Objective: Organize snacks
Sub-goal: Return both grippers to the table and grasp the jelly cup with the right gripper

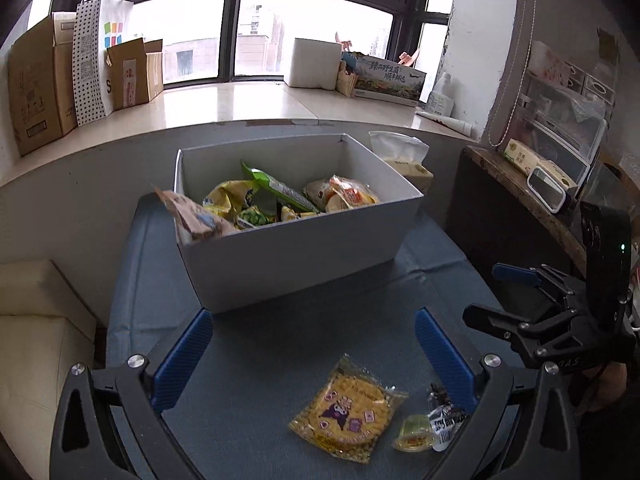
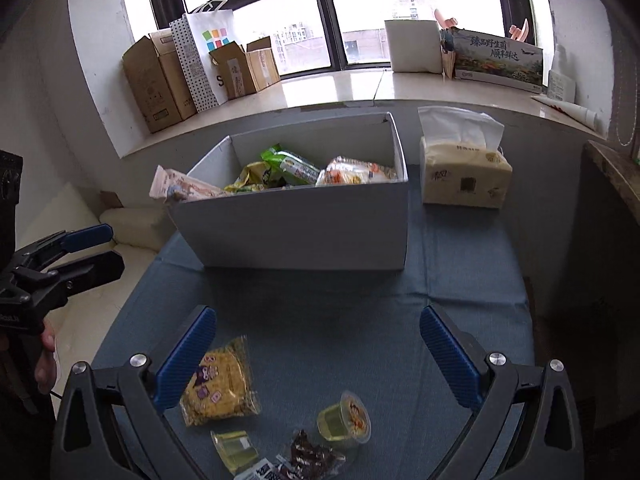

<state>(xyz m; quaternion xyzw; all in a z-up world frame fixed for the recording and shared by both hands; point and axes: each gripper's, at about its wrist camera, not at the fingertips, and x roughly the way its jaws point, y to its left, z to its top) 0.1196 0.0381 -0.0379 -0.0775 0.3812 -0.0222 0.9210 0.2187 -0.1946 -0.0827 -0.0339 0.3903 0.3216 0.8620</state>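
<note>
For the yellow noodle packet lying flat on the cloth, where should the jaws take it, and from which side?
Grip the yellow noodle packet by its crinkled sealed edge, coming from above. It lies flat on the blue cloth, so only the thin edge seam offers a pinch; the left gripper hangs open nearest it.

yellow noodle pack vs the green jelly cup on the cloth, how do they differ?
The yellow noodle pack is a flat, square, crinkled bag lying on its face; the green jelly cup is a small rigid tub with a printed lid, tilted. The pack is clearly the larger. The pack lies left of the cup in the right wrist view. Both sit on the blue cloth, outside the white box, ungripped.
</note>
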